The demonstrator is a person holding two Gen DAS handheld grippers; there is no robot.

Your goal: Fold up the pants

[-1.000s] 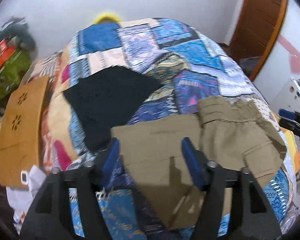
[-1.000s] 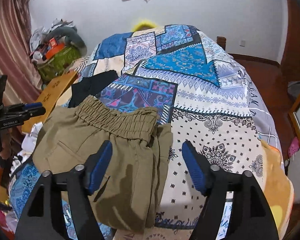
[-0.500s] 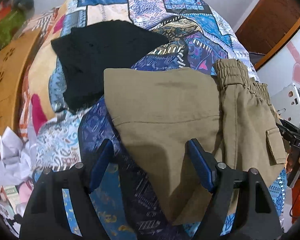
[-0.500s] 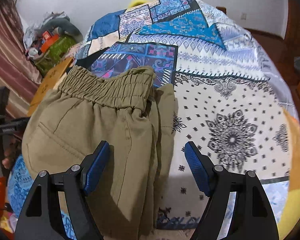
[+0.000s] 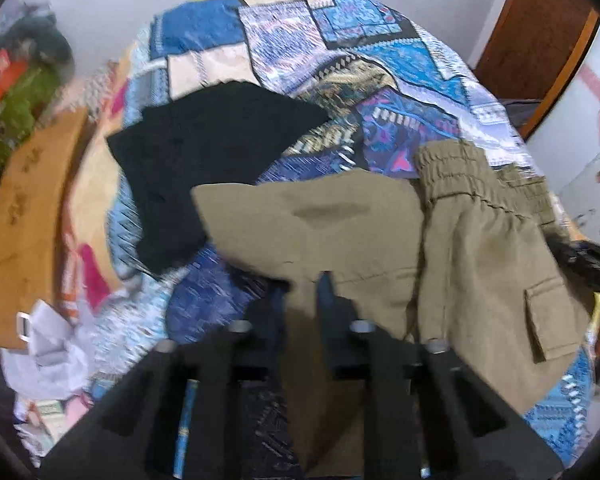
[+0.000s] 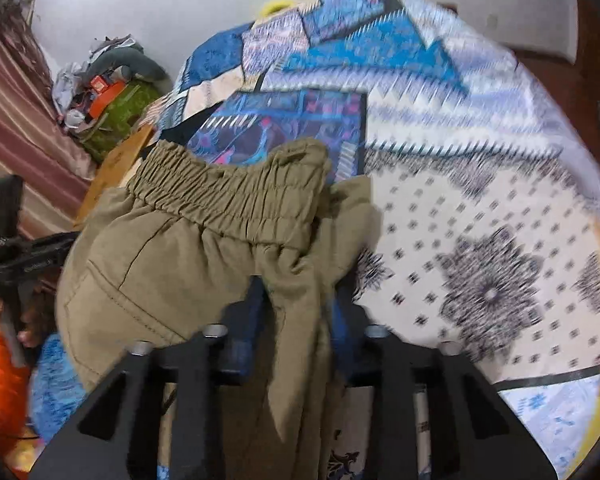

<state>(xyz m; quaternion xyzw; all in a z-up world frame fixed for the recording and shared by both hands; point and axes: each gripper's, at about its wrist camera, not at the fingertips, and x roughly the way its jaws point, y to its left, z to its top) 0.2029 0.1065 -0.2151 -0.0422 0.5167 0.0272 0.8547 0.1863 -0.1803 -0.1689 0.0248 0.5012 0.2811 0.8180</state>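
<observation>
A home bedroom: a bed under a patchwork quilt (image 6: pixel 440 128), a striped curtain (image 6: pixel 16 128) along one wall, a heap of clothes and bags (image 6: pixel 108 88) in the corner, a wooden door (image 5: pixel 540 28).

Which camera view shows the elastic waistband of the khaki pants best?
The right wrist view: the waistband runs nearly full width, gathers clear, just beyond the right gripper. The left wrist view shows only one end of it, at an angle and blurred.

A bed with a patchwork quilt (image 5: pixel 400 60) carries olive pants (image 5: pixel 480 240) at the fingers and a black cloth (image 5: pixel 204 140) beyond them, to the left.
</observation>
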